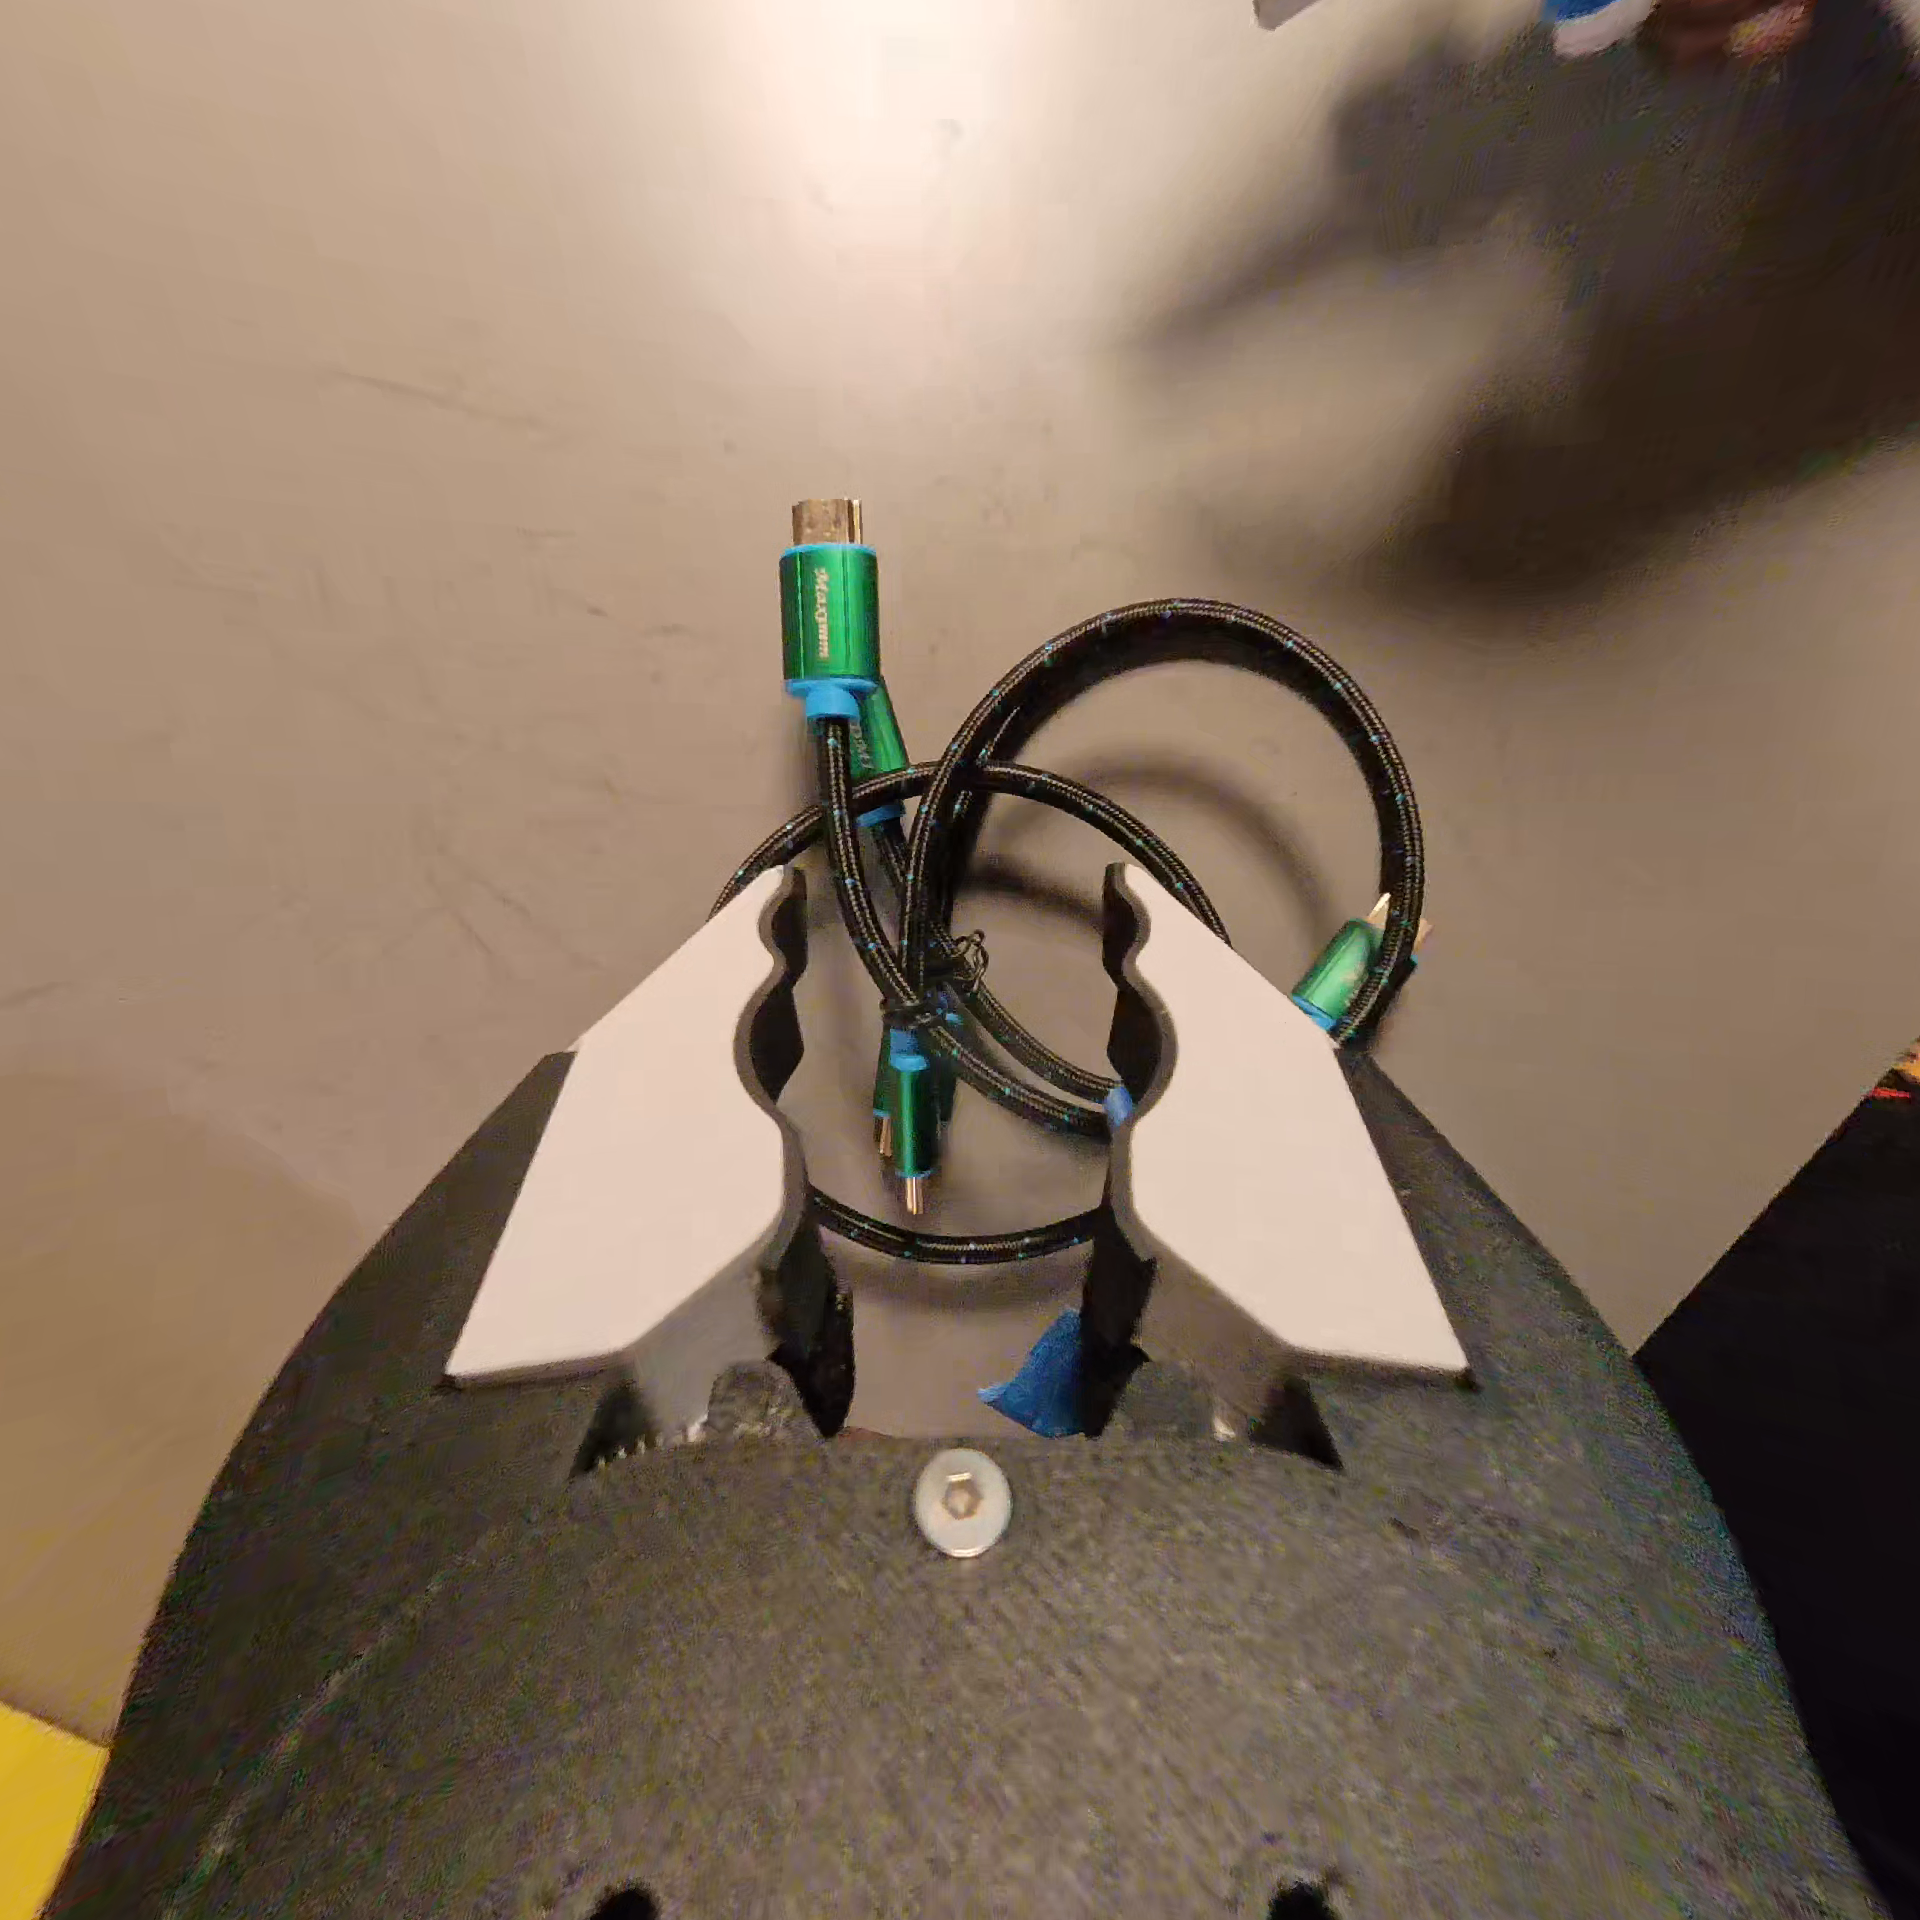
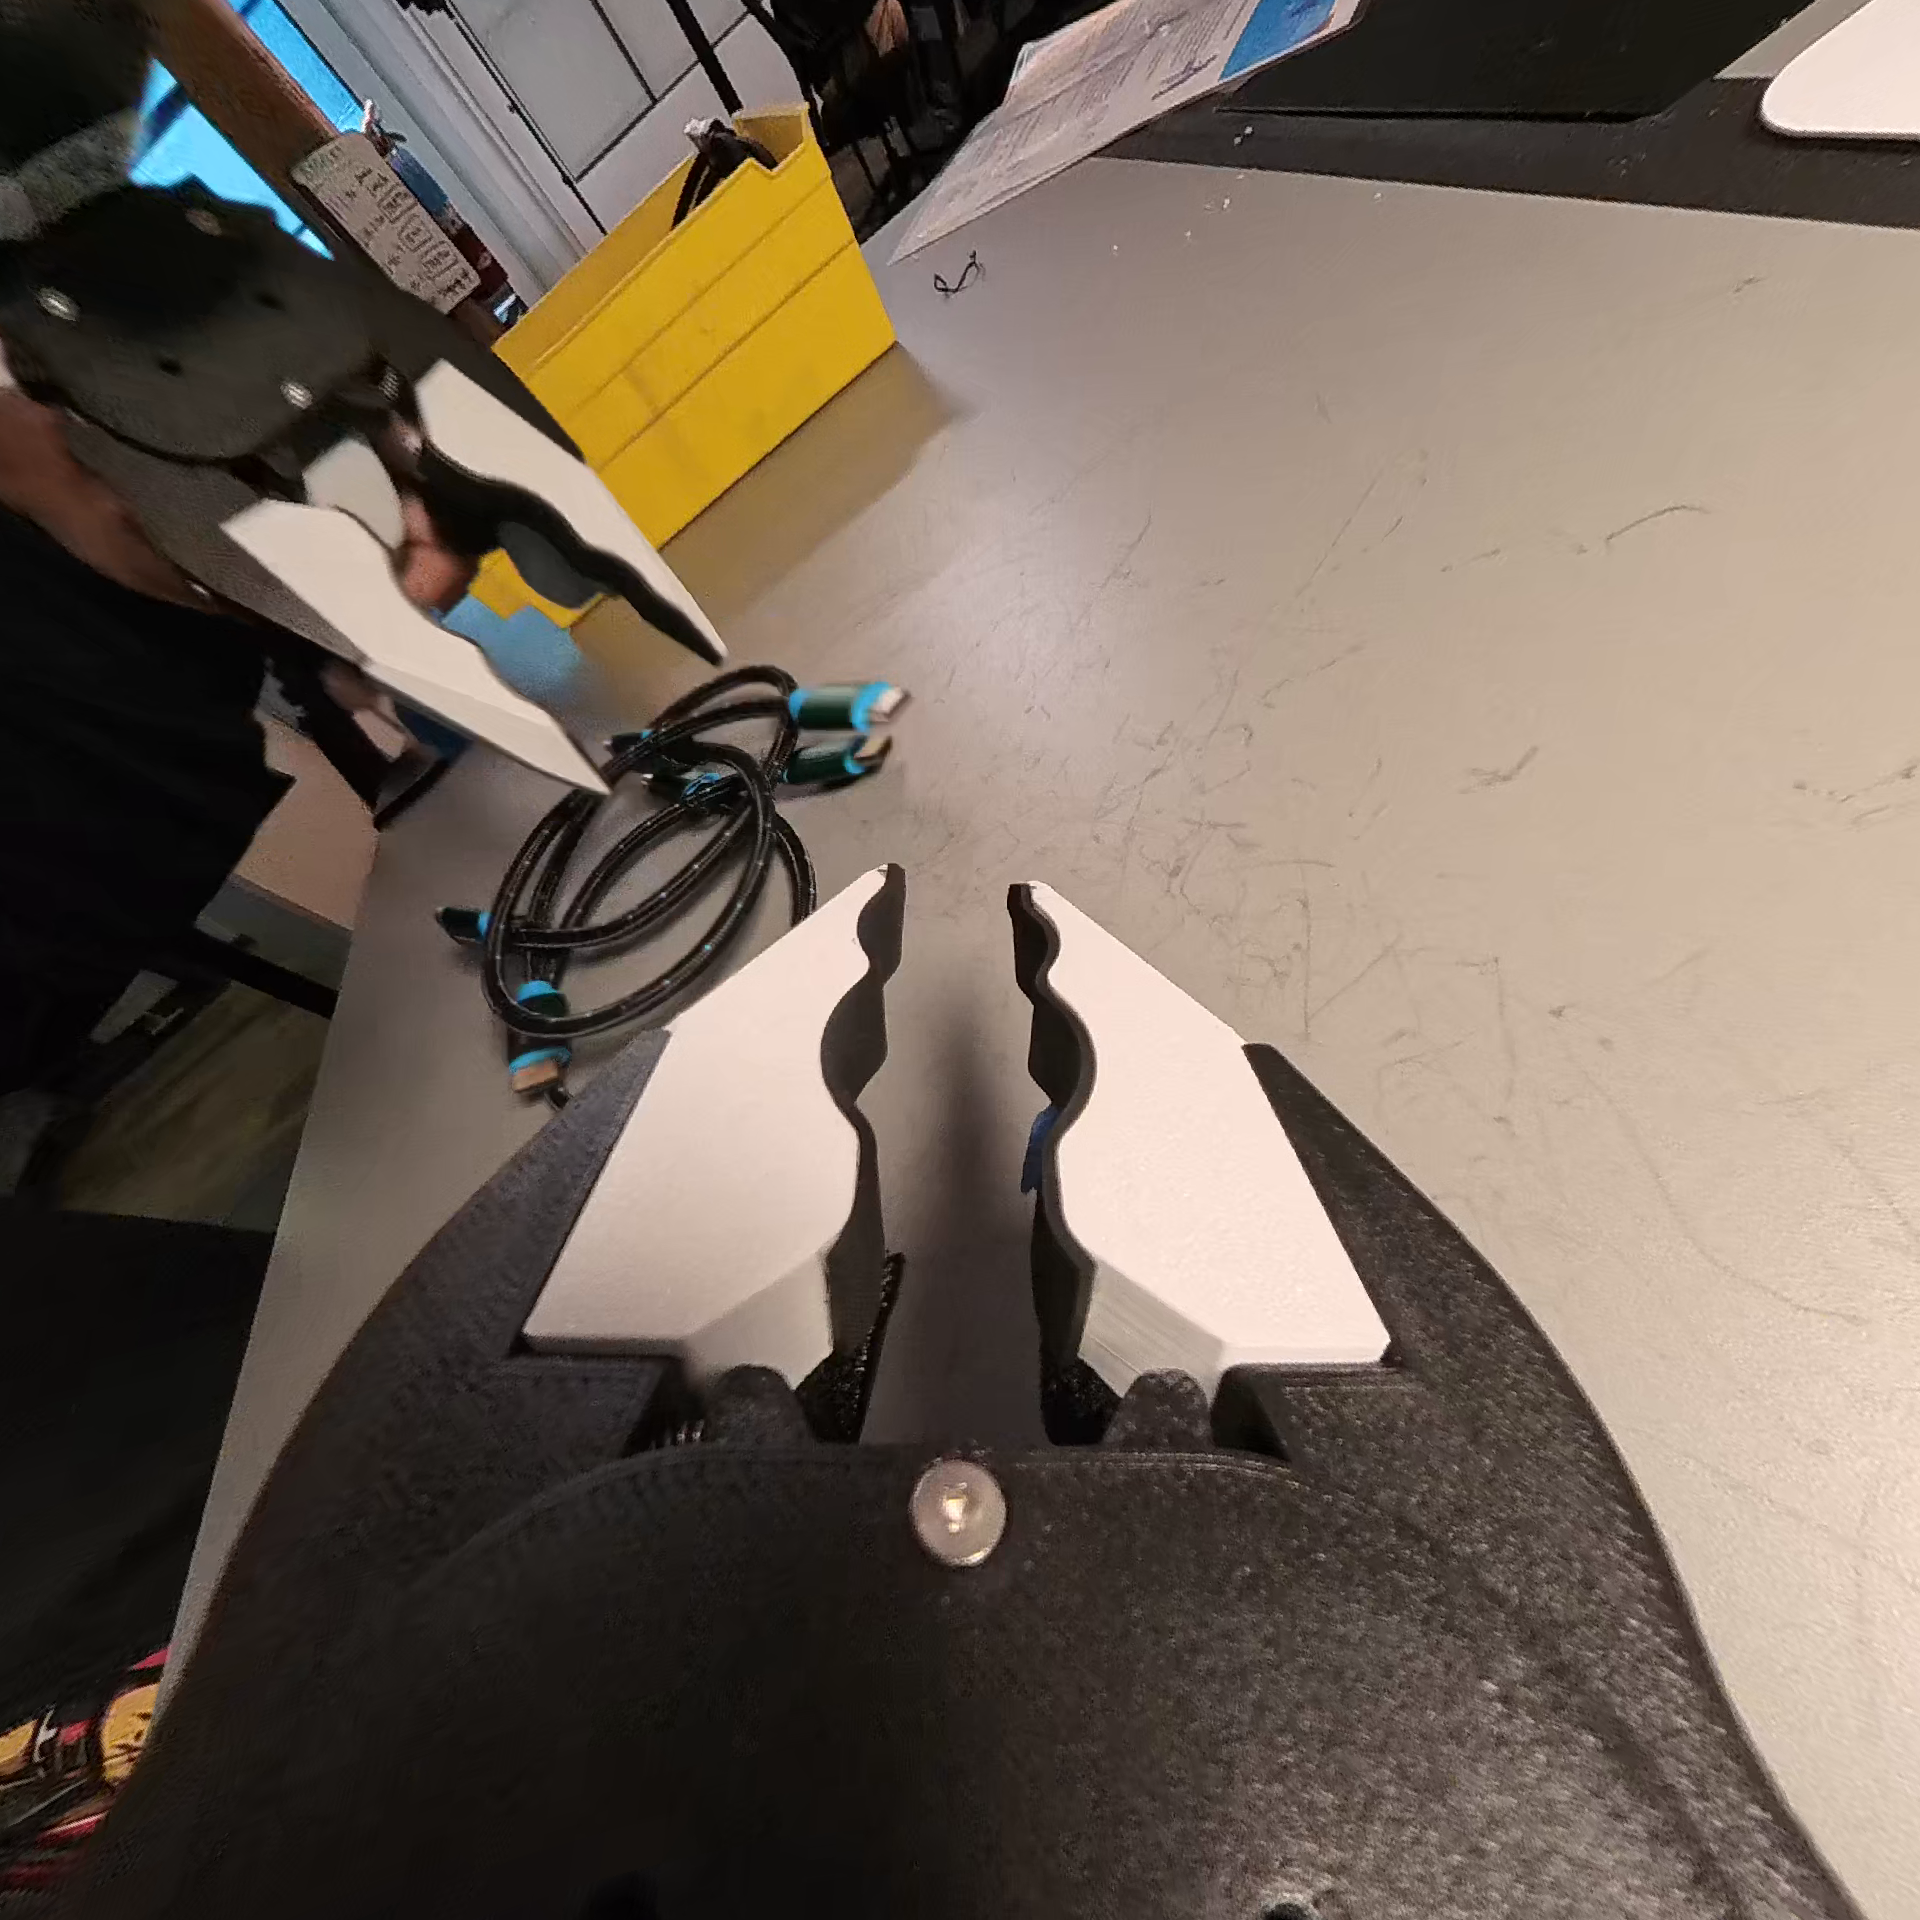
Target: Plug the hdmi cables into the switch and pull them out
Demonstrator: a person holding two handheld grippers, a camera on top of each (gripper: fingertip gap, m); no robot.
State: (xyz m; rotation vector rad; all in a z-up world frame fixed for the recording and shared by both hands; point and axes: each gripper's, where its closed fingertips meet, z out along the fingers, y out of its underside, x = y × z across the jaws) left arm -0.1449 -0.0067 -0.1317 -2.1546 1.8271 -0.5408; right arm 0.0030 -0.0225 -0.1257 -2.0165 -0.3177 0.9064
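A bundle of black braided HDMI cables [image 1: 1039, 831] with green plugs lies on the grey table [image 1: 416, 468]. One green plug [image 1: 831, 613] points away from me, and another [image 1: 1351, 966] lies at the right. My left gripper [image 1: 948, 883] is open and empty, just above the bundle, with the cables showing between its fingers. In the right wrist view the bundle [image 2: 665, 883] lies at the left near the table edge, with the left gripper [image 2: 657, 717] over it. My right gripper [image 2: 956, 883] is open and empty, to the right of the bundle. No switch is in view.
A yellow bin [image 2: 707, 343] stands beyond the table's far left edge. A printed sheet [image 2: 1091, 114] and a black mat [image 2: 1558, 135] lie at the back. A small black twist tie [image 2: 958, 275] lies near the sheet. A person in dark clothing stands at the left.
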